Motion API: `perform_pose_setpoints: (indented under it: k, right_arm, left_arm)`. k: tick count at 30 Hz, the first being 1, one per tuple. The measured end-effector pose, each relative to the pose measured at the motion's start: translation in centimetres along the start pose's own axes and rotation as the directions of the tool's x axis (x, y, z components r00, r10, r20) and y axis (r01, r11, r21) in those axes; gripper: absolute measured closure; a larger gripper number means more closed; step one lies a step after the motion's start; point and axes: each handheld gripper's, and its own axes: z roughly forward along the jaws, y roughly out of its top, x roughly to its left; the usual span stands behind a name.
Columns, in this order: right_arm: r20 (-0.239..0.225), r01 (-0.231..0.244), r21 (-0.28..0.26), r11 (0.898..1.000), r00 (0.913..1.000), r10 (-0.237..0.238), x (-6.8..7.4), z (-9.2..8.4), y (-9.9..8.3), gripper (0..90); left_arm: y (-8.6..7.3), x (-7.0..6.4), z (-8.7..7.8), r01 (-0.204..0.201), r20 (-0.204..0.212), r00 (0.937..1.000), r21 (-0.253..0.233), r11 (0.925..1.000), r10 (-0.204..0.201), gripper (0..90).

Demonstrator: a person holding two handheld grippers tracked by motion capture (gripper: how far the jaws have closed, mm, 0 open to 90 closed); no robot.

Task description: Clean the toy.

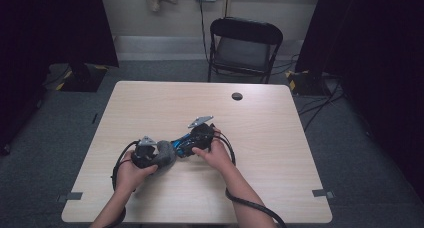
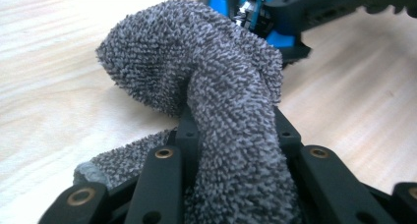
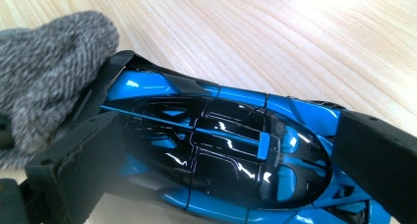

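Observation:
A blue and black toy car lies on the wooden table, with my right gripper shut on its two sides. A bunched grey terry cloth is clamped in my left gripper, which is shut on it. The cloth presses against one end of the car. In the high view the left gripper holds the cloth just left of the car, and the right gripper sits over the car. Cloth hides the left jaws' tips.
A round cable hole sits near the table's far edge. A black folding chair stands behind the table. Grey tape marks lie near the front corners. Dark curtains hang at both sides.

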Motion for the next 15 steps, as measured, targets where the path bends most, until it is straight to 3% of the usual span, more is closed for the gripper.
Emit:
perform_pose_setpoints:
  k: [5, 9, 15]
  right_arm:
    - [0.000, -0.001, -0.003, 1.000, 1.0000, 0.001, 0.0, 0.0, -0.1, 0.0]
    - [0.001, -0.002, -0.004, 1.000, 1.0000, 0.002, 0.0, 0.0, -0.1, 0.0]
    - [0.000, 0.000, -0.002, 1.000, 1.0000, 0.000, 0.0, 0.0, 0.0, 0.0]
  left_arm:
    - [-0.1, -0.9, 0.0, -0.014, 0.023, 0.9996, 0.012, 0.9998, 0.014, 66.6]
    - [-0.1, -1.7, 0.1, -0.049, 0.037, 0.9981, 0.025, 0.9985, 0.049, 66.6]
    - [0.1, -2.7, 0.4, -0.077, 0.084, 0.9938, 0.034, 0.9965, 0.073, 66.7]
